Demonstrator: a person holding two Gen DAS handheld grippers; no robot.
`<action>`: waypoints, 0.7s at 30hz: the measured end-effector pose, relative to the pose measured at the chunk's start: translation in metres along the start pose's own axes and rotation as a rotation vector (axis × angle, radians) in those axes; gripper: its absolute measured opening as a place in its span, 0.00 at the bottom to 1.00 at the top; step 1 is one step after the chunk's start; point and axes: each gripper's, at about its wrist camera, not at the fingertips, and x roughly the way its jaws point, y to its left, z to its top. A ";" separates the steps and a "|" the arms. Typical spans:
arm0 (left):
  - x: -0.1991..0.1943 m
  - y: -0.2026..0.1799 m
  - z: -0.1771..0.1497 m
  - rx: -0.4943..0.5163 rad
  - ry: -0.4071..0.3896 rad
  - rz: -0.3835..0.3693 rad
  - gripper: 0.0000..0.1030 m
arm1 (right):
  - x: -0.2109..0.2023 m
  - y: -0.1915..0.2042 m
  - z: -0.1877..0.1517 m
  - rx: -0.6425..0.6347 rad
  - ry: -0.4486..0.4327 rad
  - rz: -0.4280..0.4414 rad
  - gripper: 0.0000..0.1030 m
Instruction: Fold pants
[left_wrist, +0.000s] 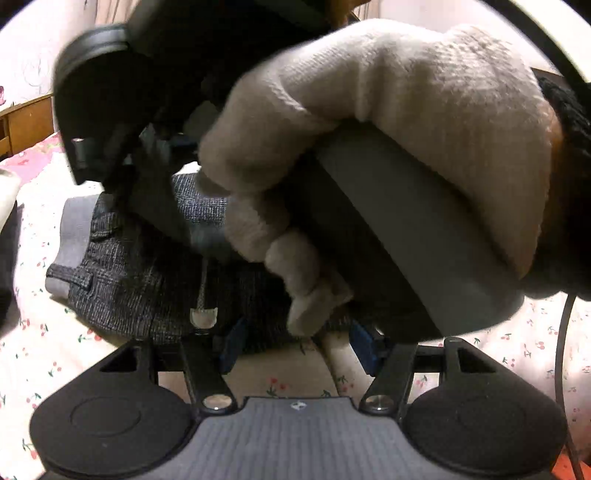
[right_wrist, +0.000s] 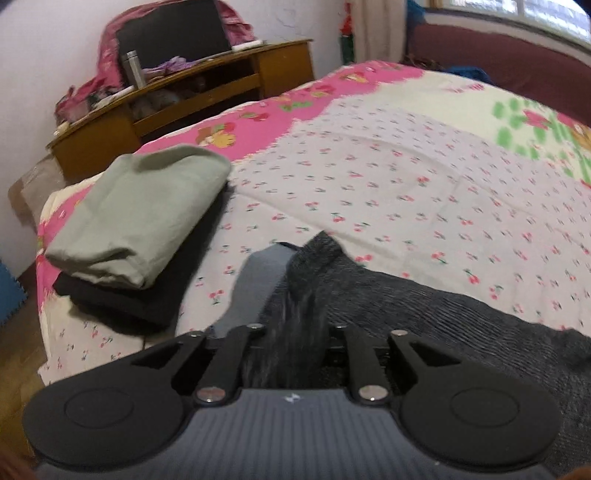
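Observation:
Dark grey tweed pants (left_wrist: 140, 280) lie on the cherry-print bedsheet (left_wrist: 44, 343), waistband with pale grey lining to the left. My left gripper (left_wrist: 295, 347) is open, its blue pads (left_wrist: 232, 345) at the pants' near edge with nothing between them. The other gripper, held by a white-gloved hand (left_wrist: 369, 122), fills the upper left wrist view above the pants. In the right wrist view the pants (right_wrist: 388, 306) bunch up between the arms of my right gripper (right_wrist: 295, 339); its fingertips are hidden under the cloth.
A stack of folded clothes, pale green (right_wrist: 140, 214) on black, sits at the bed's left edge. A wooden desk (right_wrist: 177, 96) with a bottle stands beyond. The sheet (right_wrist: 406, 177) stretches ahead to a dark red headboard (right_wrist: 498, 48).

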 end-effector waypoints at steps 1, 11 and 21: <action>0.001 0.002 0.001 -0.005 -0.001 -0.003 0.72 | 0.000 0.004 0.000 -0.027 -0.004 -0.002 0.14; -0.012 0.019 -0.002 -0.014 -0.046 -0.008 0.72 | -0.019 -0.021 0.008 0.015 -0.040 -0.011 0.10; -0.033 0.070 -0.009 -0.212 -0.115 0.088 0.72 | -0.016 -0.041 0.023 0.057 -0.018 -0.006 0.38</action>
